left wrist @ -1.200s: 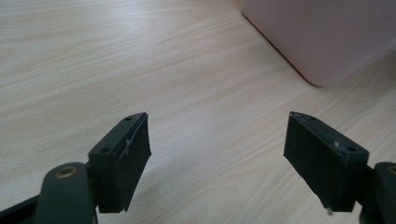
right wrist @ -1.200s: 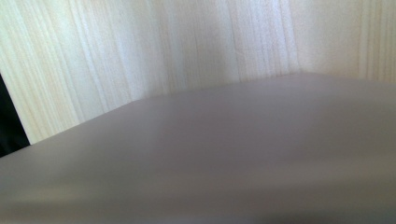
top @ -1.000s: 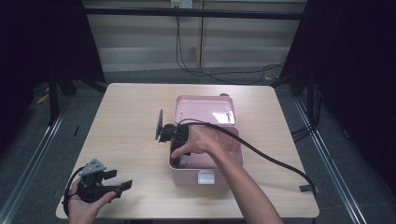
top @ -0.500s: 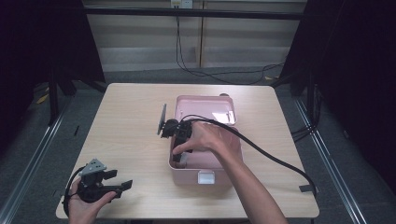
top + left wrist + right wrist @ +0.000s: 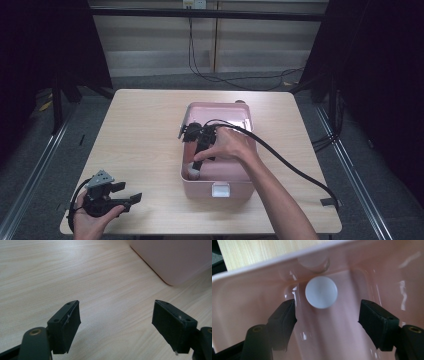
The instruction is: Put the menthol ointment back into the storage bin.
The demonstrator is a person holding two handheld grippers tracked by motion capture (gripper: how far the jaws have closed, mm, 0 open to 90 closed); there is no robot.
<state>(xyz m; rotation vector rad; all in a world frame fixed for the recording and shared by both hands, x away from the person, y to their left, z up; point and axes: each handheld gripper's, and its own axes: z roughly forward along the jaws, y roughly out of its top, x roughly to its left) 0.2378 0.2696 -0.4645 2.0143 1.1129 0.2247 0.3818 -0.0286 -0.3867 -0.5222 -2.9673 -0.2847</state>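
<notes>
1. A pink box of glossy plastic, rectangular with rounded corners, sits open-topped at the middle of a pale wood-grain table; a small white latch shows on its near wall.
2. Inside the box, by its near-left corner, stands a small white object — round and matte from above, its top a smooth disc mirrored in the shiny wall.
3. The right gripper reaches down into the box, jaws spread wide on either side of the white object, touching nothing.
4. The left gripper rests low at the table's near-left corner, jaws wide apart and empty, well apart from the box.
5. A thick black cable trails from the right gripper across the box rim — toward the table's right edge.
</notes>
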